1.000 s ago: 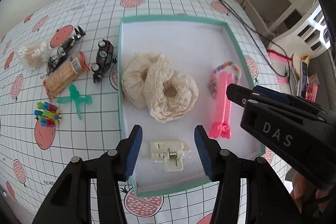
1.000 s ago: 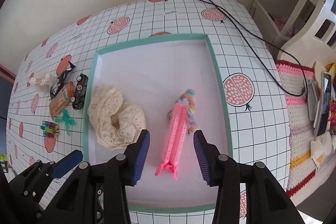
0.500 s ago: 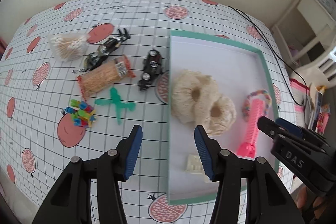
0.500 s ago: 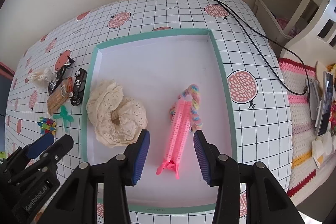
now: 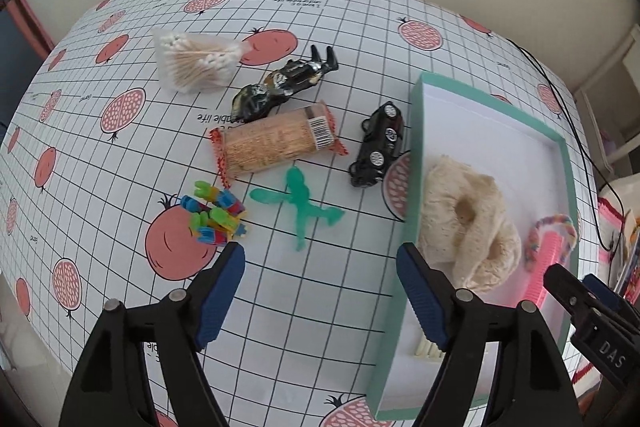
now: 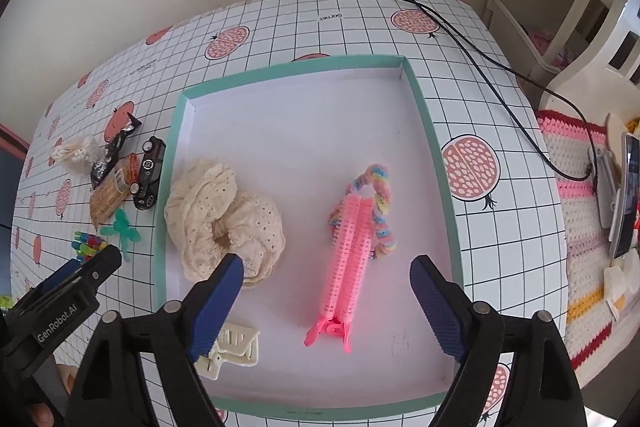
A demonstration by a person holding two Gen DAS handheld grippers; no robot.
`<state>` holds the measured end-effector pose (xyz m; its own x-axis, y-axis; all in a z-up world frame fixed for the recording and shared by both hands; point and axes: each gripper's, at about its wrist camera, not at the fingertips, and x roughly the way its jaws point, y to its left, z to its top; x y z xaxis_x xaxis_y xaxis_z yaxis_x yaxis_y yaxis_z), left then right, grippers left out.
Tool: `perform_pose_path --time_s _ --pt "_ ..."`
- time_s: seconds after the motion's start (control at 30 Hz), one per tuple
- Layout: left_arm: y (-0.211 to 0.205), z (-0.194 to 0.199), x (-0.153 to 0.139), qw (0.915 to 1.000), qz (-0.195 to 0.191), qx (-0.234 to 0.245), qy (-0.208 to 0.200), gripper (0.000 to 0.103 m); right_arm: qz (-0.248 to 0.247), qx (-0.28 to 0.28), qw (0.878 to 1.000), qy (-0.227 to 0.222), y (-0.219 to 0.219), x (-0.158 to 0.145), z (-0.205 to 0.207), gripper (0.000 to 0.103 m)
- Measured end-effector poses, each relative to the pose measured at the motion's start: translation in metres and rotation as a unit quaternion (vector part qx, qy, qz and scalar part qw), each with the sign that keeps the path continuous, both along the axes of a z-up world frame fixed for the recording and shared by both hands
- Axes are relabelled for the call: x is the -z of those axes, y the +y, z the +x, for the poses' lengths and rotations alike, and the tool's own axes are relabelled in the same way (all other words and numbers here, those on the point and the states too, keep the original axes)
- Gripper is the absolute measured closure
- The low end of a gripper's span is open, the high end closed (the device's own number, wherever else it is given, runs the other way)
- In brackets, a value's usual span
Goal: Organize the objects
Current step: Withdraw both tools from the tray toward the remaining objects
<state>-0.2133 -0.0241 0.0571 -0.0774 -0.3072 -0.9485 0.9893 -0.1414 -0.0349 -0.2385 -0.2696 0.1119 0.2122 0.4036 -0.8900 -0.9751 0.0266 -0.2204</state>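
My left gripper (image 5: 320, 263) is wide open and holds nothing. It hangs over the tablecloth (image 5: 100, 155), just left of the green box (image 5: 416, 147), and it looks toward the loose things there. My right gripper (image 6: 326, 275) is also wide open and empty, above the inside of the box, over the pink hair clip (image 6: 348, 255).

The nearest loose thing to my left gripper is the green toy figure (image 5: 299, 201), which lies flat between the biscuit pack (image 5: 276, 145) and the gripper. I judge it is thin, very light and maybe a little rubbery, so it can bend or slip out. I would take it across the middle of the body, not at an arm.

The heap of coloured clips (image 5: 214, 217) just beside it is small, hard plastic, and may fall apart if I pinch only one piece. The black toy car (image 5: 380, 145) touches or almost touches the box wall; it is stiff and can roll, so its sides are the best place. The biscuit pack is light but fragile inside, so a soft grip across its width is better.
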Motion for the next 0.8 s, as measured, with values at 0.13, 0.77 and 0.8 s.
perform_pose_path --time_s 0.13,0.77,0.8 --pt "-0.003 0.008 0.0 0.9997 -0.012 -0.023 -0.004 0.017 0.003 -0.006 1.0 0.006 0.001 0.001 0.001 0.003" --pt "-0.009 0.022 -0.012 0.9965 -0.054 -0.064 0.0 0.006 0.022 -0.043 0.999 0.012 0.001 -0.001 0.004 0.0" --pt "-0.009 0.022 -0.015 0.9964 -0.057 -0.063 0.001 0.006 0.025 -0.046 0.999 0.013 0.0 -0.003 0.004 0.0"
